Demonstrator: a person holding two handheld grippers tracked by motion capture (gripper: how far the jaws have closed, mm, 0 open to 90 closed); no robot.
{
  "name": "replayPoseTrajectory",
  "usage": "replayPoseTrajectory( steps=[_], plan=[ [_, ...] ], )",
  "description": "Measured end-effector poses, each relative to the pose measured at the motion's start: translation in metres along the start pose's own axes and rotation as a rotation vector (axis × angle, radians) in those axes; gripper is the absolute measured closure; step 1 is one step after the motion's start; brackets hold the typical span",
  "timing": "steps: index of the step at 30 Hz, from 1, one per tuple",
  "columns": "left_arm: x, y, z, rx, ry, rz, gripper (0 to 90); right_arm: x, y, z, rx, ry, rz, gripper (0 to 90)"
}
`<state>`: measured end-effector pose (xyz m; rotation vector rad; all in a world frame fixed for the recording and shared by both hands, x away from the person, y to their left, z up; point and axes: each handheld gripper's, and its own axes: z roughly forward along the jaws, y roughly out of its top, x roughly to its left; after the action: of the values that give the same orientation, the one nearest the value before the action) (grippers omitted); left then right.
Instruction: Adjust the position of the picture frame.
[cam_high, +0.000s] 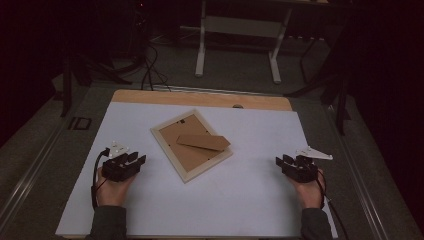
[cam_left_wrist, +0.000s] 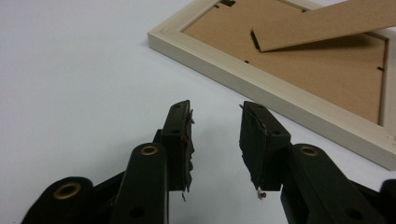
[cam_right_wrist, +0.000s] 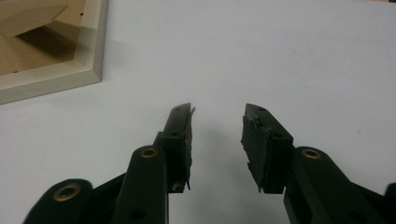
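Hands rest low on the tabletop (cam_high: 250, 200) in the high view, each one holding a tool. The left tool (cam_high: 141, 159) sits just left of the frame (cam_high: 191, 144), apart from it. The right tool (cam_high: 278, 161) sits well to the frame's right, with bare white sheet between. The frame lies face down and askew, its brown back up, and its stand (cam_high: 204, 142) is folded out across that back. Neither tool touches anything.

From the left tool's view, the left tool (cam_left_wrist: 215, 111) has its jaws partly apart with nothing between them, only white sheet under the gap. The frame (cam_left_wrist: 261, 88) lies ahead and to the right, its pale wooden edge nearest the tips, close but not touching. The stand (cam_left_wrist: 327, 23) rises off the brown back farther on.

From the right tool's view, the right tool (cam_right_wrist: 217, 112) is likewise partly open and empty. A corner of the frame (cam_right_wrist: 88, 60) lies ahead and off to the left, well clear of the tips.

As I judge it, the work on the frame has hardly begun: the frame rests untouched, both tools are poised on either side, and the whole approach, grip and handling are left to do.
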<state>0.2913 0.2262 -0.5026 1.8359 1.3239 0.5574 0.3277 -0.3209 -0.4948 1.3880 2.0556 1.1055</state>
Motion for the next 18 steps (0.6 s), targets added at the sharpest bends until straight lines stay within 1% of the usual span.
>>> replayPoseTrajectory(
  steps=[1, 2, 4, 5, 6, 7, 8, 9, 10, 11, 12, 13, 14, 15, 16, 17, 18],
  plan=[
    [-0.001, 0.0, 0.0, 0.005, 0.01, -0.002, 65.4, 0.001, 0.0, 0.0, 0.001, -0.001, -0.006, 63.0],
    [-0.001, 0.0, 0.0, 0.005, 0.01, -0.002, 65.4, 0.001, 0.0, 0.0, 0.001, -0.001, -0.006, 63.0],
    [-0.002, 0.0, 0.0, 0.01, 0.01, -0.006, 65.5, 0.006, 0.001, 0.001, 0.009, 0.009, -0.014, 66.3],
    [-0.003, 0.001, 0.001, 0.012, 0.003, -0.002, 66.1, 0.008, 0.002, 0.001, 0.012, 0.016, -0.024, 67.8],
    [-0.003, 0.001, 0.001, 0.012, 0.003, -0.002, 66.4, 0.008, 0.002, 0.001, 0.012, 0.016, -0.024, 67.8],
    [-0.005, 0.001, 0.002, 0.021, -0.006, 0.004, 67.3, 0.013, 0.004, 0.001, 0.015, 0.027, -0.038, 69.4],
    [-0.005, 0.001, 0.002, 0.021, -0.006, 0.004, 68.2, 0.013, 0.004, 0.001, 0.015, 0.027, -0.038, 69.4],
    [-0.007, 0.001, 0.004, 0.035, -0.014, 0.019, 68.8, 0.018, 0.007, 0.003, 0.021, 0.036, -0.06, 70.8],
    [-0.007, 0.001, 0.004, 0.035, -0.014, 0.019, 69.0, 0.018, 0.007, 0.003, 0.021, 0.036, -0.06, 70.8],
    [-0.009, 0.001, 0.005, 0.042, -0.028, 0.03, 69.6, 0.024, 0.012, 0.005, 0.023, 0.046, -0.082, 72.4],
    [-0.009, 0.001, 0.005, 0.042, -0.028, 0.03, 69.9, 0.026, 0.014, 0.006, 0.024, 0.051, -0.093, 73.1],
    [-0.01, 0.001, 0.006, 0.047, -0.034, 0.039, 70.1, 0.029, 0.016, 0.007, 0.025, 0.053, -0.103, 73.8],
    [-0.01, 0.001, 0.006, 0.047, -0.034, 0.039, 70.7, 0.029, 0.016, 0.007, 0.025, 0.053, -0.103, 73.8],
    [-0.011, 0.001, 0.006, 0.049, -0.07, 0.028, 71.4, 0.033, 0.021, 0.01, 0.026, 0.058, -0.126, 75.1],
    [-0.011, 0.001, 0.006, 0.049, -0.07, 0.028, 72.0, 0.033, 0.021, 0.01, 0.026, 0.058, -0.126, 75.1],
    [-0.011, 0.002, 0.006, 0.04, -0.093, 0.004, 72.1, 0.037, 0.027, 0.012, 0.027, 0.059, -0.141, 76.5],
    [-0.011, 0.002, 0.006, 0.04, -0.093, 0.004, 72.3, 0.037, 0.027, 0.012, 0.027, 0.059, -0.141, 76.5]
  ],
)
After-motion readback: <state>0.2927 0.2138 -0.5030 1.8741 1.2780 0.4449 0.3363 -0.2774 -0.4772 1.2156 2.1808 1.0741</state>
